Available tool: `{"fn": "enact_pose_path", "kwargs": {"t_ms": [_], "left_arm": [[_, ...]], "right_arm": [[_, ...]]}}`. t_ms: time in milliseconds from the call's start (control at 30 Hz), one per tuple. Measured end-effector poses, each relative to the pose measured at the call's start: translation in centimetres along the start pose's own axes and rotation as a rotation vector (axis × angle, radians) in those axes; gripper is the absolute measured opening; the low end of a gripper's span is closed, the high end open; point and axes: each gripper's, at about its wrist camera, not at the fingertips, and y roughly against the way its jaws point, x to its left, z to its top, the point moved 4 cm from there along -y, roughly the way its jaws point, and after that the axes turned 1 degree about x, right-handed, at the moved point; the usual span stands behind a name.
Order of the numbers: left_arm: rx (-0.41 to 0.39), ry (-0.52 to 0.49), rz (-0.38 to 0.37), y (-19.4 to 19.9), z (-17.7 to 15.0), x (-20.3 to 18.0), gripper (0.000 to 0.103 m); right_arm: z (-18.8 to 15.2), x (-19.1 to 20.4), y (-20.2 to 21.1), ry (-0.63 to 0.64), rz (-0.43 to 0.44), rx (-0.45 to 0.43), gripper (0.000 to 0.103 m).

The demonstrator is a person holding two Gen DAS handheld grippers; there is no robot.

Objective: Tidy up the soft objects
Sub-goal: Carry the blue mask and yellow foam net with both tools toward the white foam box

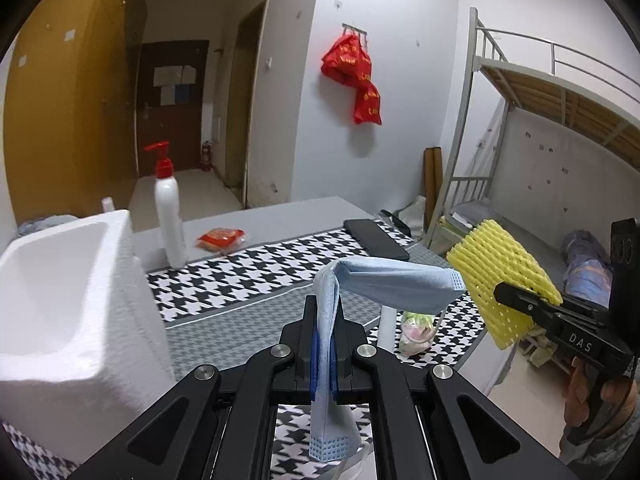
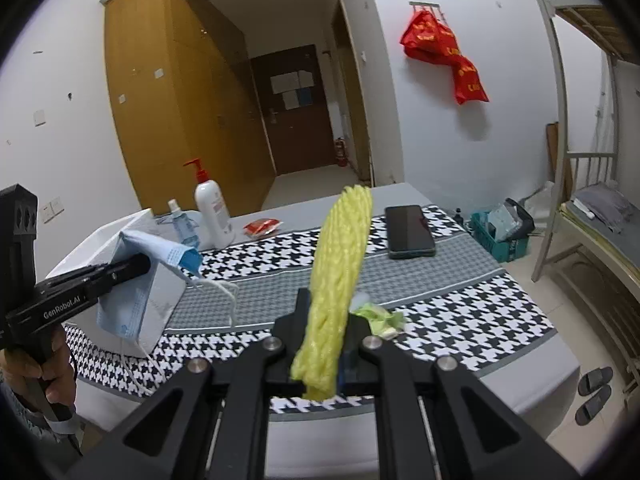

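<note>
Right now, both hands loaded: each gripper is carrying one soft item above the table, nothing dropped off yet as far as these views show.
Left gripper: fingers clamped tight on a blue face mask, which folds over the fingertips and droops below them, ear loops dangling.
Right gripper: fingers pinched on a yellow foam net sleeve, which stands up nearly straight from the jaws.
Where they are: mask held in the air just beside the white foam box; the sleeve is up over the middle of the houndstooth tablecloth, well apart from the box.
Container: the white foam box sits at the left end of the table, open on top; the part of its inside that shows is bare white, though the bottom corners are out of sight.
Still on the cloth: a small crumpled green-and-white wrapper lies just beyond the right gripper, not picked up.
Other stuff: a white pump bottle, a small spray bottle, a red packet and a black phone are on the table; I'd judge they are not part of the soft lot.
Progress: early to middle, I'd say. Two items lifted, none visibly in the box, and the wrapper possibly left after these.
What's left: getting mask and sleeve into the box looks like the likely job.
</note>
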Motion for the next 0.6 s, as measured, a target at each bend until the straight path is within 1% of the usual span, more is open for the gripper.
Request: {"fn": "enact_pose_path", "kwargs": {"t_ms": [333, 600], "left_arm": [[-0.046, 0.006, 0.021, 3.6, -0.2, 1.0, 0.004], [-0.083, 0.023, 0.066, 6.7, -0.8, 2.7, 0.004]], "right_arm": [[0.1, 3.2, 1.2, 0.048, 0.033, -0.022, 0.013], [0.3, 6.1, 1.8, 0.084, 0.057, -0.040, 0.013]]}}
